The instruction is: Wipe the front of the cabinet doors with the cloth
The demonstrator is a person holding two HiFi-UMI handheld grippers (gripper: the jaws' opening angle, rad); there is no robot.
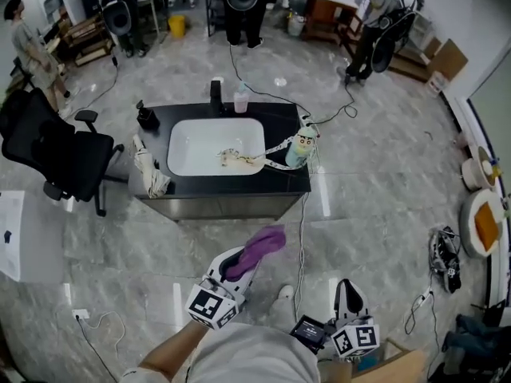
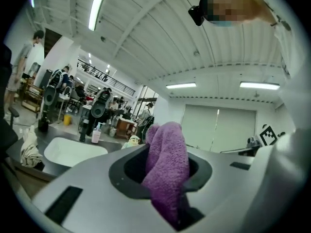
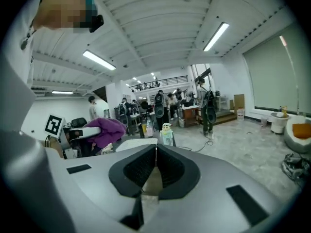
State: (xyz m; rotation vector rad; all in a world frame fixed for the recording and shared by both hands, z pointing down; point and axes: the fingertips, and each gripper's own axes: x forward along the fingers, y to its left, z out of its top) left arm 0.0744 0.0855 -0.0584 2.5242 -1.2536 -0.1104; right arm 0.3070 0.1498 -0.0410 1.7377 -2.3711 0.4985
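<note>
the left gripper (image 1: 242,263) is clamped on the purple cloth (image 1: 262,246), which sticks out past its jaws. it hangs in the air before the sink cabinet (image 1: 227,207), apart from the cabinet front. the right gripper (image 3: 155,165) is low, its 2 jaws pressed together and empty.

Two grippers (image 1: 239,263) (image 1: 349,292), one cloth (image 1: 259,246), one cabinet (image 1: 223,207) (black-topped), one office chair (image 1: 64,154).
</note>
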